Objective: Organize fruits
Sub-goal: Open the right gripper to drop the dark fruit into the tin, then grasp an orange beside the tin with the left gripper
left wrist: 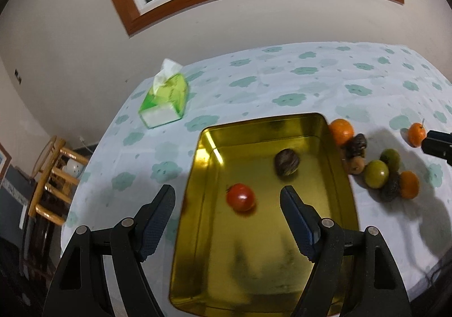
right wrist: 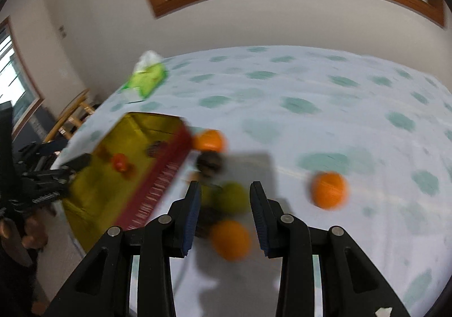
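Observation:
A gold metal tray (left wrist: 203, 175) lies on the table and holds a red tomato-like fruit (left wrist: 240, 197) and a dark round fruit (left wrist: 286, 162). My left gripper (left wrist: 227, 195) is open above the tray, its jaws either side of the red fruit, which lies below them. Right of the tray sits a cluster of fruits: an orange (left wrist: 341, 131), dark fruits, a green fruit (left wrist: 375, 174) and another orange (left wrist: 409, 184). A lone orange (left wrist: 416, 134) lies farther right. My right gripper (right wrist: 224, 189) is open above the green fruit (right wrist: 233, 196) and an orange (right wrist: 231, 239). This view is blurred.
A green tissue box (left wrist: 165, 100) stands on the table's far left, also in the right wrist view (right wrist: 145, 81). The tablecloth (left wrist: 282, 85) is white with green flowers. A wooden chair (left wrist: 53, 175) stands off the table's left edge. A lone orange (right wrist: 329, 189) lies right of my right gripper.

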`<state>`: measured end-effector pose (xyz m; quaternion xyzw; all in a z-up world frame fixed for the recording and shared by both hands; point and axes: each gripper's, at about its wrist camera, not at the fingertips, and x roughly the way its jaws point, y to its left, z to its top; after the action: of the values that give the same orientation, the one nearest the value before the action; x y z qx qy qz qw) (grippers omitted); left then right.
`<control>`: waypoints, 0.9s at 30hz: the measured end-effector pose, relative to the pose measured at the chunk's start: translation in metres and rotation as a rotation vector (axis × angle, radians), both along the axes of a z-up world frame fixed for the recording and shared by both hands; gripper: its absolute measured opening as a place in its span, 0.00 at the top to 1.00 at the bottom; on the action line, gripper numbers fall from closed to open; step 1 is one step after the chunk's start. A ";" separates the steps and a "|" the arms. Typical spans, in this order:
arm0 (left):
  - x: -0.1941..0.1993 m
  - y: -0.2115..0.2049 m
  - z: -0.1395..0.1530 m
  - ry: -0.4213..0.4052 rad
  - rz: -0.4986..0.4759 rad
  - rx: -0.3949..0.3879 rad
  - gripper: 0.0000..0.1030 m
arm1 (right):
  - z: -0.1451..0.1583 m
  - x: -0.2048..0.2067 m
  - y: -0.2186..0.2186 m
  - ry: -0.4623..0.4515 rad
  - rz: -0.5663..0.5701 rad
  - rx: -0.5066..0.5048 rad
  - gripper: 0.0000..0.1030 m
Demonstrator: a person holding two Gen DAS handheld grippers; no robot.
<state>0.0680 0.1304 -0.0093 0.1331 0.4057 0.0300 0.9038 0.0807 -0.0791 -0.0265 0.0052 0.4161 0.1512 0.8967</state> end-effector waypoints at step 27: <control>0.174 -0.158 -0.037 0.599 -0.479 0.027 0.50 | -0.047 -0.028 -0.130 -0.023 -0.209 0.001 0.65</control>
<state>0.2417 -0.0278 -0.0459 0.2390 0.6087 -0.2169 0.7248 0.0529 -0.2087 -0.0734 0.0471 0.4028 0.0572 0.9123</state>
